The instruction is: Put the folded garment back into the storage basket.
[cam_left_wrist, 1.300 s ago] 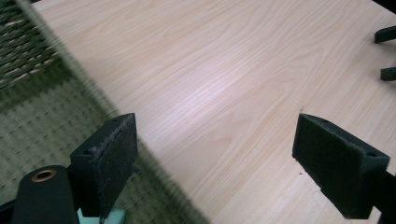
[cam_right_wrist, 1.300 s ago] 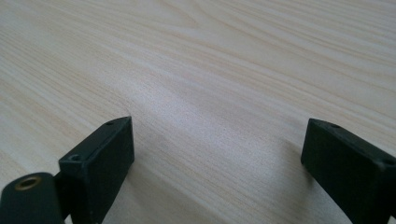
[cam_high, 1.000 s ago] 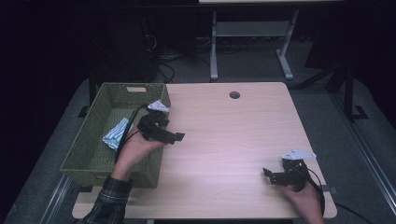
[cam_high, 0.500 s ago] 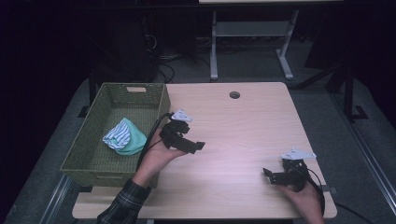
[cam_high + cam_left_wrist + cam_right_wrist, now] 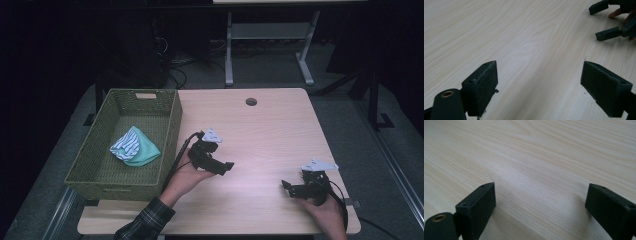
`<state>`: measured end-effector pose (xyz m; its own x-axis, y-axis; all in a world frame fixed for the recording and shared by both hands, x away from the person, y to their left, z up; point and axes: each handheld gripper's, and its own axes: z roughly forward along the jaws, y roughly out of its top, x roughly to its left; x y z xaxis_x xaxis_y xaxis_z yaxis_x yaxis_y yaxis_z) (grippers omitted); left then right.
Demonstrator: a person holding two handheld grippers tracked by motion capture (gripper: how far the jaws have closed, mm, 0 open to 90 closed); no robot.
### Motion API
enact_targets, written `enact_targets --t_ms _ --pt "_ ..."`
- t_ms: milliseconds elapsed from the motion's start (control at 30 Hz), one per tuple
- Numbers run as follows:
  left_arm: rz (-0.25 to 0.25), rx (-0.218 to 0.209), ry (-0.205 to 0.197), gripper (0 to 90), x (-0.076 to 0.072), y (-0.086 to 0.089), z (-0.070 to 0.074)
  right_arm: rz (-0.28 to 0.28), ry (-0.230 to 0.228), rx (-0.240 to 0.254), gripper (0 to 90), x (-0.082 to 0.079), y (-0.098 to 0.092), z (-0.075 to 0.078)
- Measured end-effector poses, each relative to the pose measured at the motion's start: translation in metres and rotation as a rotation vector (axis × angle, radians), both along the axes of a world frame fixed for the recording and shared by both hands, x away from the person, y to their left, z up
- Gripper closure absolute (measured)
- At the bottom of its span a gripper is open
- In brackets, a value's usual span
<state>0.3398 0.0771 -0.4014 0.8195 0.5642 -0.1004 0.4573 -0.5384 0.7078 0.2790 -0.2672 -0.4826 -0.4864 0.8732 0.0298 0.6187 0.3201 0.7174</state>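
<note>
In the high view, the left gripper [image 5: 227, 166] hangs over the bare wooden surface [image 5: 270, 130], just right of the green wicker basket [image 5: 172, 120]; a striped teal cloth [image 5: 134, 146] lies inside the basket. The right gripper [image 5: 286, 187] sits near the surface's front right corner.

In the left gripper view, the jaws stand wide apart with nothing between them, and the right gripper [image 5: 610, 22] shows beyond.

In the right gripper view, the jaws are spread wide over bare wood.

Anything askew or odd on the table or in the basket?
Nothing stands out. The cloth lies bunched inside the green basket; the left claw and right claw are open over bare table.
</note>
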Motion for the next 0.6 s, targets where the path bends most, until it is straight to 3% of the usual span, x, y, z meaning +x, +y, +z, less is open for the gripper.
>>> enact_targets --t_ms 367,600 --pt "-0.023 -0.017 0.01 13.3 -0.003 -0.014 -0.024 0.001 -0.001 -0.001 9.1 0.0 0.0 0.0" --pt "-0.037 0.004 0.012 13.3 -0.006 -0.022 -0.041 0.001 -0.002 -0.001 9.1 0.0 0.0 0.0"
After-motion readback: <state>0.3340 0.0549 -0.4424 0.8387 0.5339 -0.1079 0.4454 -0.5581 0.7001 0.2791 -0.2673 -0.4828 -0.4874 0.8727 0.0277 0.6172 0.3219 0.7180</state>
